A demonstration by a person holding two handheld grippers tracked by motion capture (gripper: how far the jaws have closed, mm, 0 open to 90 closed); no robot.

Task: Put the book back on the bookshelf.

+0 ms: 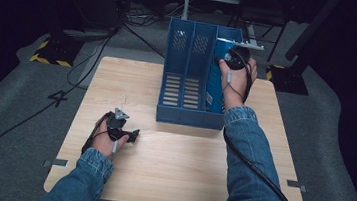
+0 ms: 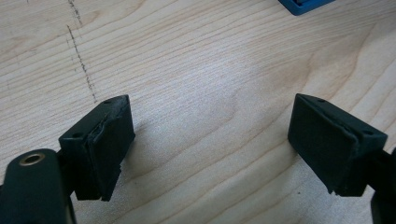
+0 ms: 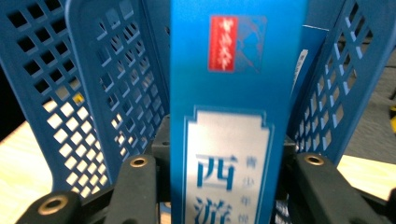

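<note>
1. Blue file rack [image 1: 189, 76] stands toward the table's [image 1: 168, 175] far edge.
2. Right gripper [image 3: 219, 172] pinches a blue book [image 3: 236, 93] in the rack's right-hand compartment.
3. Left gripper [image 2: 210, 144], jaws spread, sits near the left edge.

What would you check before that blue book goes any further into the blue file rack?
1. Right hand-held gripper clamped on the blue book: ok, its jaws press both sides of the spine.
2. Book lined up with the file rack's rightmost compartment: ok, it stands upright between the lattice walls.
3. That compartment free of other items: cannot tell, the book blocks the view inside.
4. Left hand-held gripper out of the way: ok, it rests open on the table, apart from the rack.
5. Rack standing squarely on the table: ok in the high view.
</note>
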